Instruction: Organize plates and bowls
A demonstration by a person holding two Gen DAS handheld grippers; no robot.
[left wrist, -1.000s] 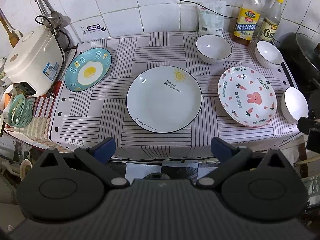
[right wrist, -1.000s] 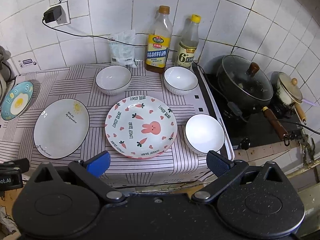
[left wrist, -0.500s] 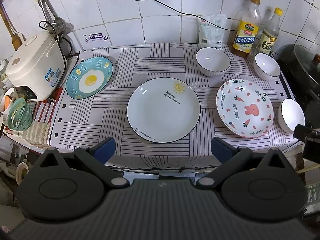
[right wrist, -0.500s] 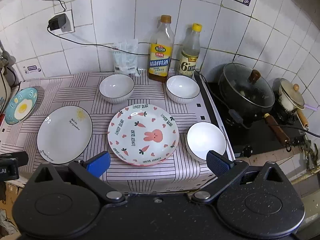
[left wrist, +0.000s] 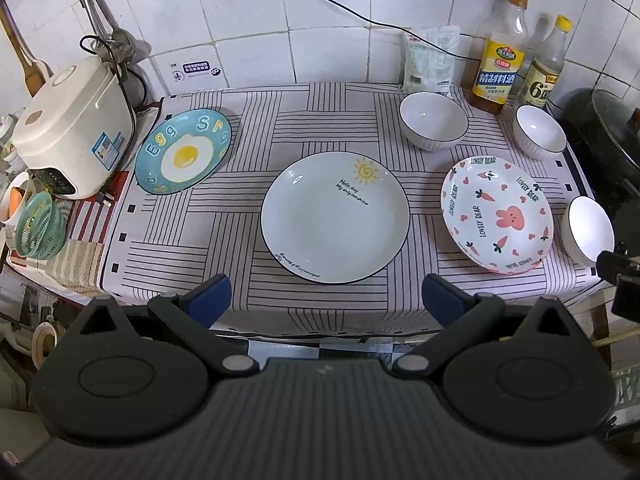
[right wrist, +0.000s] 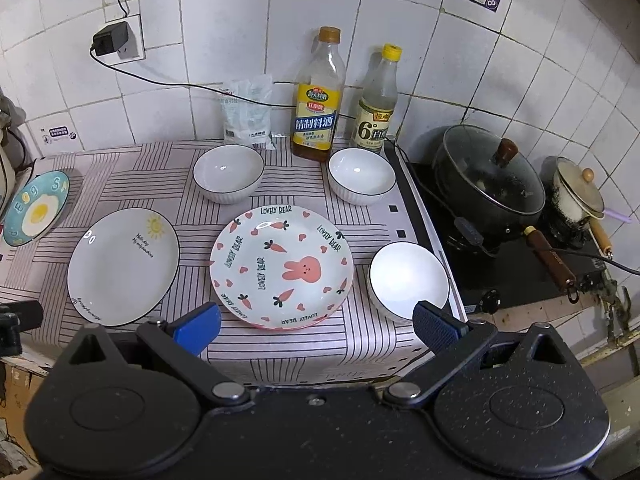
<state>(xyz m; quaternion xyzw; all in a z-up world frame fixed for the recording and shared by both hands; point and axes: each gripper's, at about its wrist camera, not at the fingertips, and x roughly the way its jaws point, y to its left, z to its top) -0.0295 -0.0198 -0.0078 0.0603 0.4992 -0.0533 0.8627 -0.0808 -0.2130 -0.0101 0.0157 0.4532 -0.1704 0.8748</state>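
Your left claw [left wrist: 324, 294] and right claw [right wrist: 316, 326] both gape wide, empty, at the near tabletop [left wrist: 248, 136] edge. Glossy round ceramics: sun plate [left wrist: 335, 216] just beyond the left claw, rabbit plate [right wrist: 282, 266] beyond the right. Near bowl [right wrist: 408, 276] partly hidden behind the right fingertip [right wrist: 434, 326].

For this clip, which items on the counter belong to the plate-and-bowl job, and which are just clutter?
Job items: egg plate, sun plate, rabbit plate, back-left bowl, back-right bowl, front bowl.

Clutter: rice cooker, green basket, white pouch, two bottles, lidded black pot, small cream pot.
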